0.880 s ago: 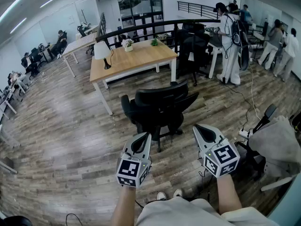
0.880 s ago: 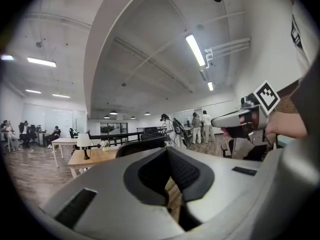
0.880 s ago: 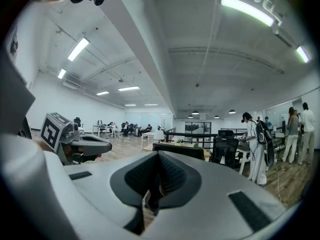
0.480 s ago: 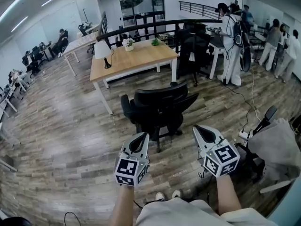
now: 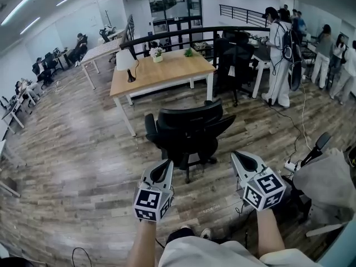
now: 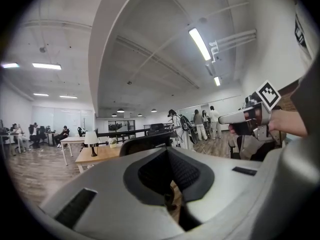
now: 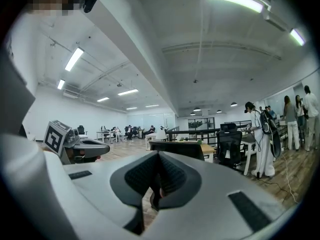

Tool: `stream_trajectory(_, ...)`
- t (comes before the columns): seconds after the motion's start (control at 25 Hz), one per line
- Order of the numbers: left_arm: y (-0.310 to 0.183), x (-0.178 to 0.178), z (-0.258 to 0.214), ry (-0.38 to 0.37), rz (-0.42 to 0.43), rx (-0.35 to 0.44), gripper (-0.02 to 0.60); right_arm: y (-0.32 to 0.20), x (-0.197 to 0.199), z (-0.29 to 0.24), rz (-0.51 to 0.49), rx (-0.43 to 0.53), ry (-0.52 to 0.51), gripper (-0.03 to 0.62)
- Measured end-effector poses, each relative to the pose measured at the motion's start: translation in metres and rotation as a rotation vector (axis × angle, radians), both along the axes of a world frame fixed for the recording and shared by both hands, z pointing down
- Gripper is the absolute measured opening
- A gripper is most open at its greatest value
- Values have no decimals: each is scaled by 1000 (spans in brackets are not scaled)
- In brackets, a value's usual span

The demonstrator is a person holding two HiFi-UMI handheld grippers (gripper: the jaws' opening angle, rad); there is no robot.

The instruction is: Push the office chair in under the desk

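Office chair: black, standing on the wood floor, backrest turned toward the person. It sits off the near long edge of the table, toward that edge's right-hand corner. A strip of floor shows between chair and table, so the seat is not under the top.

Table: light wood, white legs. A lamp stands by its left edge and a small potted plant by the far edge; the near edge is bare. People stand well apart, off to the right.

Left tongs: pressed together, nothing between them, held low behind the chair and short of the backrest. Right tongs: likewise pressed together and empty, just off the chair's right side, no contact visible.

Progress, as I judge it: the push has not begun. Nothing of the task is done beyond the person standing behind the chair. Left to do: bring both tongs onto the backrest, roll the chair forward, probably steering a little left so that it clears the corner leg, until the seat goes under the near edge
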State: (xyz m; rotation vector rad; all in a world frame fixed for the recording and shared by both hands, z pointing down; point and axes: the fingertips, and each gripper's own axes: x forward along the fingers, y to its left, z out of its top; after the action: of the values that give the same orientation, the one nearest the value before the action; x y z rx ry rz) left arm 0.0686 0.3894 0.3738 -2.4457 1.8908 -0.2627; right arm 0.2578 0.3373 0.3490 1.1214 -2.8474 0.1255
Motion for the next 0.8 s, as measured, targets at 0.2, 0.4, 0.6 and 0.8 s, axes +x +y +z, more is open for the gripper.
stream_trajectory(0.2, -8, 2, 2, 7, -10, 2, 8, -7, 2, 6, -31, 5, 32, 17)
stream_trajectory(0.4, -26, -1, 9, 15, -12, 5, 8, -24, 3, 12, -10, 25, 46, 17)
stream_trajectory(0.6, -52, -9, 15, 29, -22, -1, 8, -52, -1, 14, 6, 42, 88, 17)
stream_trajectory(0.8, -87, -23, 17, 27, -37, -8, 6, -92, -5, 16, 22, 11, 70, 18)
